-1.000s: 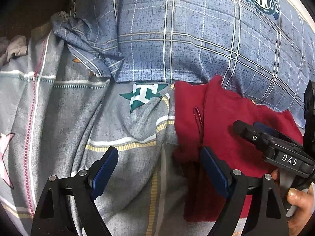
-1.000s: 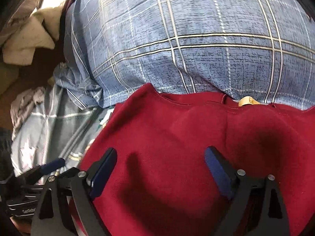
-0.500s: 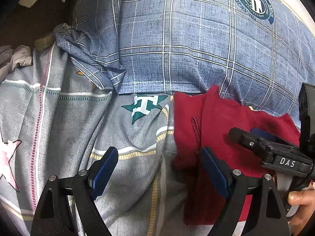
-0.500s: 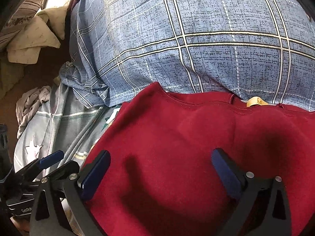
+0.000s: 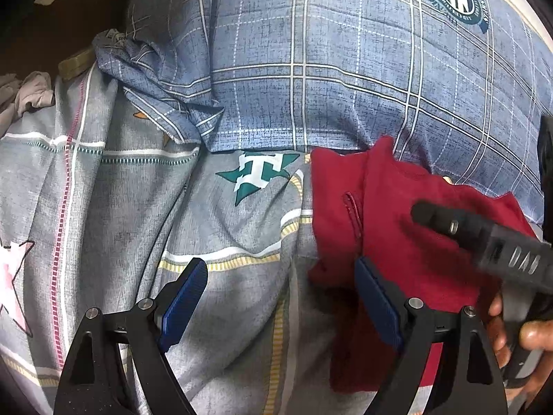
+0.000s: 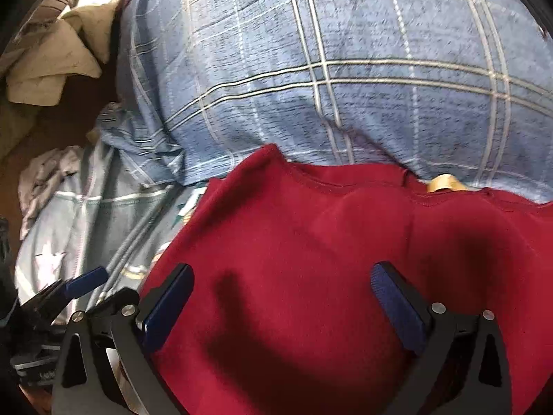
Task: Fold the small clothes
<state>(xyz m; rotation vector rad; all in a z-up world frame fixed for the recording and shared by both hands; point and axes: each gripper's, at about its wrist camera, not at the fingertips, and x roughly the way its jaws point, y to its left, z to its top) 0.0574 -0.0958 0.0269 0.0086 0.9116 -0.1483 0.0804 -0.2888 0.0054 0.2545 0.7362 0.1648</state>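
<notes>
A dark red garment [image 5: 397, 228] lies flat on the grey bedsheet [image 5: 214, 228], its top edge against a blue plaid pillow [image 5: 345, 69]. My left gripper [image 5: 281, 297] is open at the garment's left edge. Its right finger [image 5: 376, 301] is over the red cloth and its left finger is over the sheet. My right gripper [image 6: 283, 306] hangs open above the middle of the red garment [image 6: 311, 242], with nothing between its pads. A yellow tag [image 6: 444, 184] shows at the neckline. In the left wrist view the right gripper [image 5: 484, 242] is blurred, and a hand [image 5: 518, 335] holds it.
The plaid pillow [image 6: 328, 69] bulges up right behind the garment. Crumpled pale cloths [image 6: 52, 65] lie at the far left on a dark surface. A small grey rag [image 5: 31, 93] rests by the sheet's left edge. The left gripper [image 6: 83, 282] sits low on the left in the right wrist view.
My right gripper's jaws have spread a little wider, and it now looks blurred in the left wrist view. The left gripper and the red garment stay as they were.
</notes>
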